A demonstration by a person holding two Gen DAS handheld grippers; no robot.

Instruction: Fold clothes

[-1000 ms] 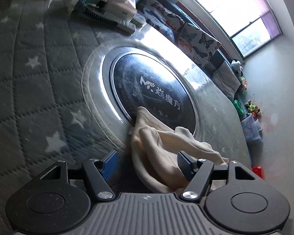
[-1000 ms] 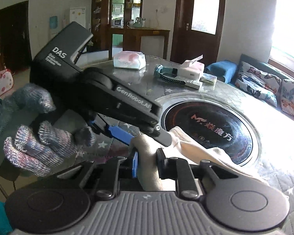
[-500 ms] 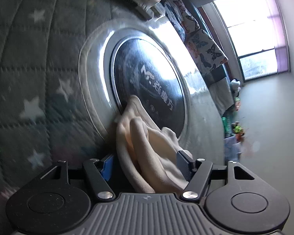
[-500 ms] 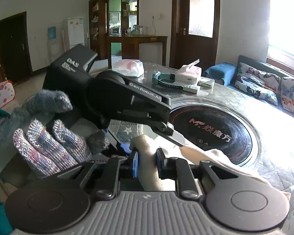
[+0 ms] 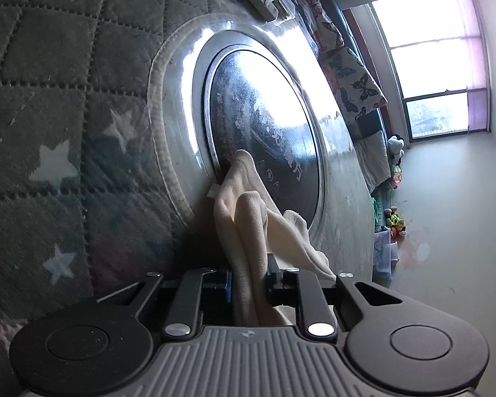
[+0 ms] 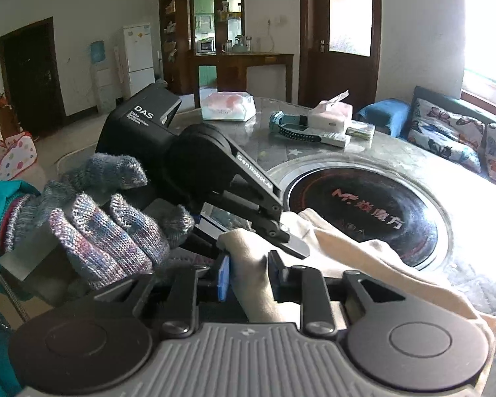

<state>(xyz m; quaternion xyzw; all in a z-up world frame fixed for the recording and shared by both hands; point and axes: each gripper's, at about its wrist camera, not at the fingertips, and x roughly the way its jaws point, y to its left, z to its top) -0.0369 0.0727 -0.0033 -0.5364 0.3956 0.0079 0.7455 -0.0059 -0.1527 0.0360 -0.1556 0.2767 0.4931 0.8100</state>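
Note:
A cream cloth [image 6: 363,254] lies bunched at the near rim of the round black hob plate [image 6: 363,211] set in the table. In the left wrist view a gathered fold of the cream cloth [image 5: 248,231] runs between the jaws of my left gripper [image 5: 249,281], which are closing and pinch it. My right gripper [image 6: 248,278] has another bunch of the same cloth filling the space between its pads while its jaws are opening. The left gripper [image 6: 261,240] shows just ahead of it, held by a hand in a knitted glove [image 6: 109,228].
A grey quilted cover with white stars [image 5: 56,165] spreads over the table around the hob plate. At the far side lie a tissue pack [image 6: 228,107], a tissue box [image 6: 329,115] and a teal brush [image 6: 294,127]. A sofa with butterfly cushions [image 6: 446,135] stands to the right.
The left gripper's jaws have come together from wide apart onto the cloth fold, and the gripper has rolled and dipped. The right gripper's jaws stand slightly wider on the cloth.

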